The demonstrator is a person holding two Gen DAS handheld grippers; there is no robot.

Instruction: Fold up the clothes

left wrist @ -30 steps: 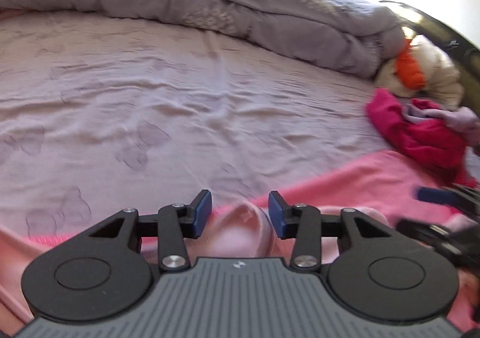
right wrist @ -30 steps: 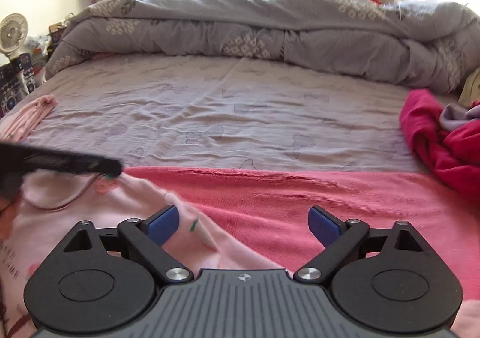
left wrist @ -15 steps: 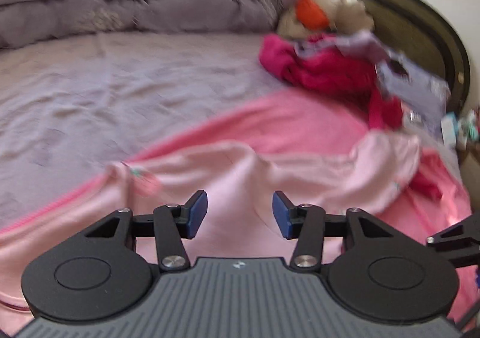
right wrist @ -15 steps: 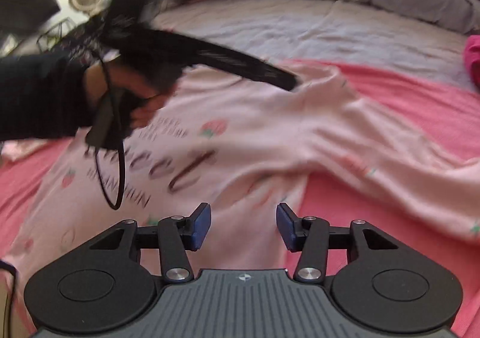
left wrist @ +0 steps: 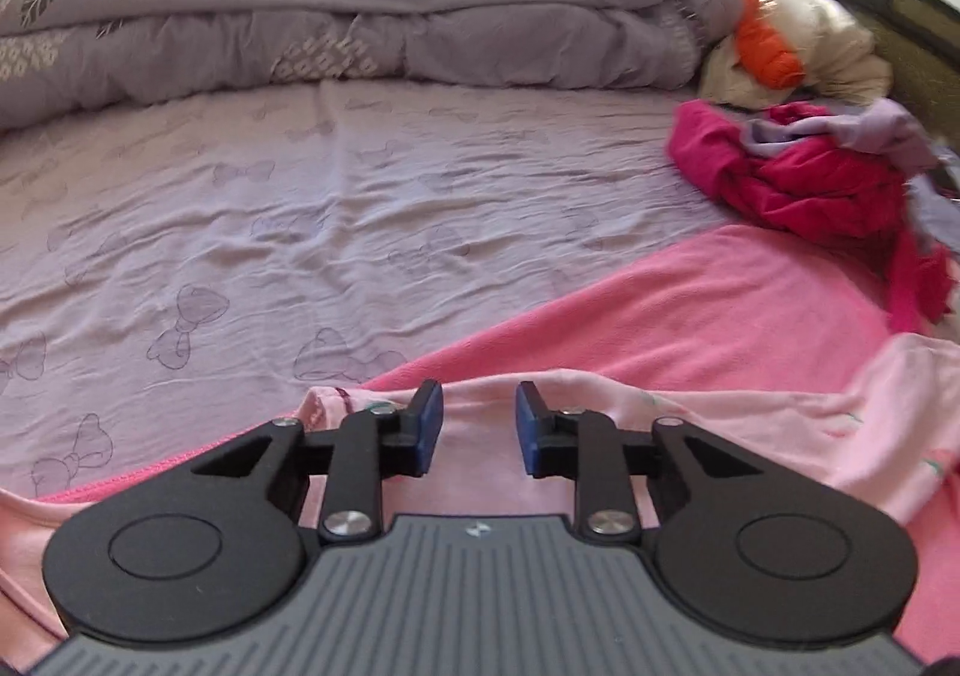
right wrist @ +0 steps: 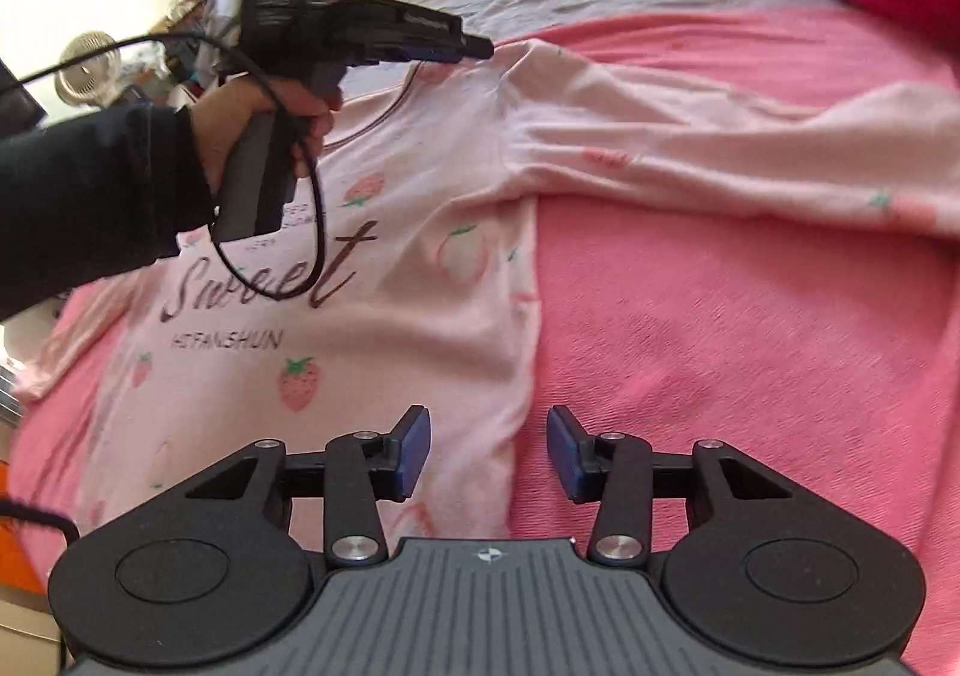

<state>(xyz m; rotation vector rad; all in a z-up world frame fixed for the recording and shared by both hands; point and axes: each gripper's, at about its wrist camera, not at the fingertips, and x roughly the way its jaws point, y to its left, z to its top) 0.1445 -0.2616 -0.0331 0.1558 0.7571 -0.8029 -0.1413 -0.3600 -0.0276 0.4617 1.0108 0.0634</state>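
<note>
The left gripper (left wrist: 477, 424) and right gripper (right wrist: 489, 451) have just been closing, both hovering unclenched over the pink shirt (right wrist: 420, 268).

A bed with a wrinkled pale lilac sheet printed with bow outlines (left wrist: 336, 208) fills the room, a bright pink fleece blanket (right wrist: 750, 364) spread over its near side. A bulky grey quilt with a white leaf pattern (left wrist: 360, 16) lies heaped along the far edge, under sunlit windows. A dark curved headboard (left wrist: 900, 34) closes the right end, and a small white fan (right wrist: 90, 67) stands beside the far left corner.
</note>
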